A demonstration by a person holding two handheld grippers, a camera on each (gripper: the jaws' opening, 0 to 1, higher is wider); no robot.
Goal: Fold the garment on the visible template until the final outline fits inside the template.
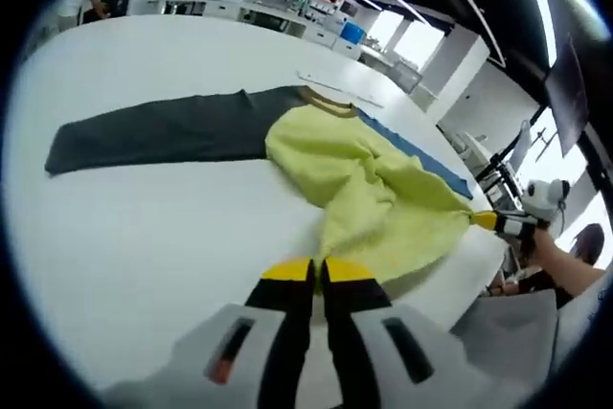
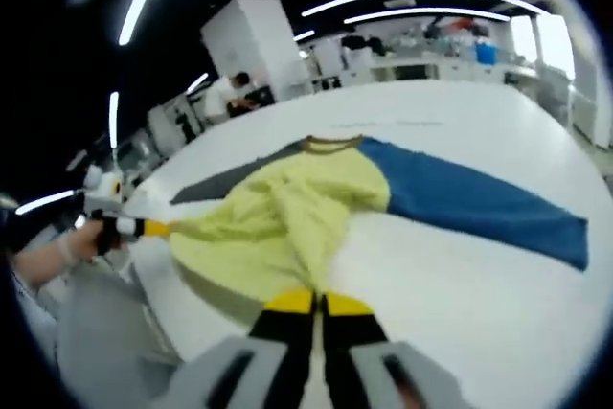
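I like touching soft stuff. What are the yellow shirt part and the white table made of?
The yellow part looks like soft knit cloth, maybe fleece or cotton: matte, rumpled into loose folds. The table looks hard and smooth, perhaps laminate or painted board: flat white with a faint sheen. Neither can be told for sure.

The yellow, grey and blue garment (image 1: 354,179) is soft matt cloth, its yellow body crumpled, its sleeves flat. The white tabletop (image 1: 144,237) appears smooth with faint sheen. The yellow-tipped black gripper fingers (image 2: 350,318) look like smooth plastic.

The garment (image 1: 326,170) lies spread on the table (image 1: 144,237), its body bunched in the middle.
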